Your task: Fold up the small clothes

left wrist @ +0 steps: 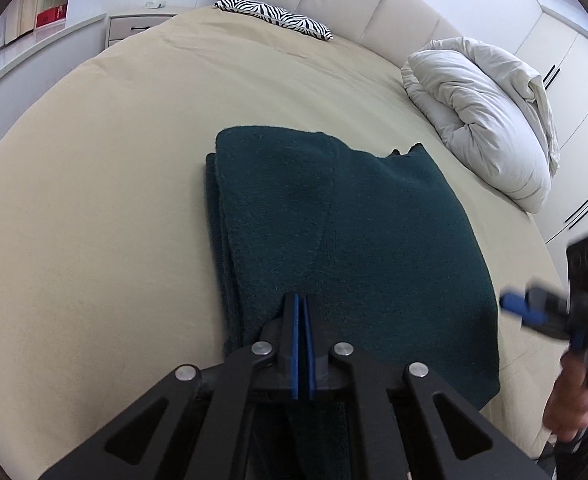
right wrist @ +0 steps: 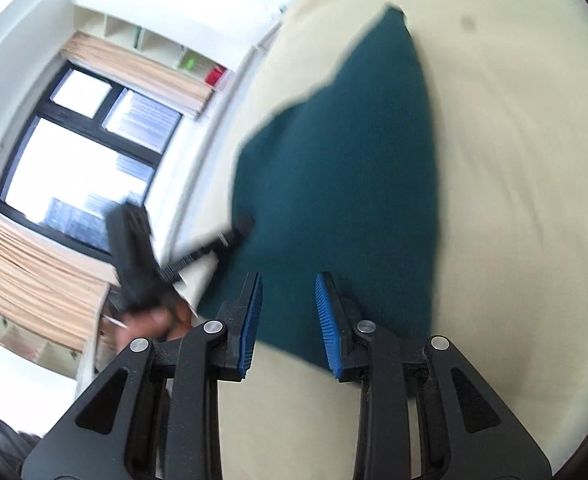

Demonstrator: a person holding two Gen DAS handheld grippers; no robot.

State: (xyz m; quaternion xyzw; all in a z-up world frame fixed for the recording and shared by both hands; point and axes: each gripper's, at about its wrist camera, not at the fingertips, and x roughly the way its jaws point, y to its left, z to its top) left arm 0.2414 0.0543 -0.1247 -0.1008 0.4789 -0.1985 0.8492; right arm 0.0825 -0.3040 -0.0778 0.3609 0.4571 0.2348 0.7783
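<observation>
A dark teal garment (left wrist: 334, 232) lies folded in a thick stack on the beige bed sheet (left wrist: 93, 220). My left gripper (left wrist: 302, 308) hovers over its near edge, blue pads pressed together, and I see no cloth between them. At the right edge of the left wrist view, my right gripper (left wrist: 522, 310) appears blurred, held by a hand (left wrist: 574, 396) just off the garment's right side. The right wrist view shows the right gripper (right wrist: 287, 280) open over the teal garment (right wrist: 354, 168), with nothing between its pads. The left gripper (right wrist: 241, 226) is a blurred black shape at the cloth's left edge.
A bunched white duvet (left wrist: 482, 120) lies at the bed's far right by the cream headboard (left wrist: 374, 4). A zebra-print pillow (left wrist: 273, 16) sits at the head end, with a nightstand (left wrist: 141, 26) beyond it. A window (right wrist: 81, 160) and curtains lie off the bed's side.
</observation>
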